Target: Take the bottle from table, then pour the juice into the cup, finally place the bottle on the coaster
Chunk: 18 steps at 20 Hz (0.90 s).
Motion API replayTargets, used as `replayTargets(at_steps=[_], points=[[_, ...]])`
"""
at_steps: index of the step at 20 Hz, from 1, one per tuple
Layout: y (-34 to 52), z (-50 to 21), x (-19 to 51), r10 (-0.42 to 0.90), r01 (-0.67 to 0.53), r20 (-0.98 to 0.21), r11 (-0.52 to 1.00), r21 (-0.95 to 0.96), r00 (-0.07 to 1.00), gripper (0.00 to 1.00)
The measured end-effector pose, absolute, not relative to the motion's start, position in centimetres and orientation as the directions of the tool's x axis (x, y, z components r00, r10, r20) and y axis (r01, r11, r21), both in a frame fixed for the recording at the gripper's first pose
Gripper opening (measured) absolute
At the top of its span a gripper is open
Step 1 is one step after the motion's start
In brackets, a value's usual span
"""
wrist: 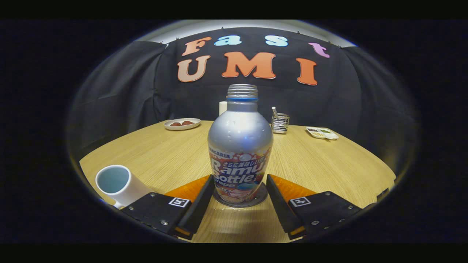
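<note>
Nearest the camera, the gripper (239,197) has its two fingers (199,204) spread apart, one on each side of the bottle (240,153). A narrow gap shows between each finger and the bottle's wall, so the jaws stand open and neither finger presses on it.

Between the fingers, the bottle stands upright on a round dark coaster (260,199), whose rim shows around the bottle's base. It is a silver metal bottle with a printed label on its lower half, a blue ring at the neck and a bare threaded mouth with no cap on it.

Left of the left finger and close to it, a white cup (119,184) stands on the wooden table (329,164); its inside is pale blue, and whether it holds liquid cannot be told.

Beyond the bottle, at the table's far edge, a white plate (182,124) carries a few reddish pieces. A small wire holder (280,123) with something upright in it stands just right of the bottle's shoulder. Farther right lies a white divided dish (322,133) with small portions in it. A pale upright object (222,108) is partly hidden behind the bottle's neck.
</note>
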<state>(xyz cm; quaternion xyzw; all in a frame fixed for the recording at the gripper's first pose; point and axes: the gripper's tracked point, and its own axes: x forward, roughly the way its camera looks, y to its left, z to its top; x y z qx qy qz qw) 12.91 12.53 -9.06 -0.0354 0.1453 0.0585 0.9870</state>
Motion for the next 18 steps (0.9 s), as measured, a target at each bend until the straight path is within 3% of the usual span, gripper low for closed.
replayTargets(at_steps=[8, 18], points=[[11.2, -6.9, 10.2, 0.133, -0.153, -0.246, 0.986, -0.064, 0.96, 0.98], [7.6, -3.4, 2.3, 0.191, -0.197, -0.153, 0.98, -0.021, 0.969, 0.97]])
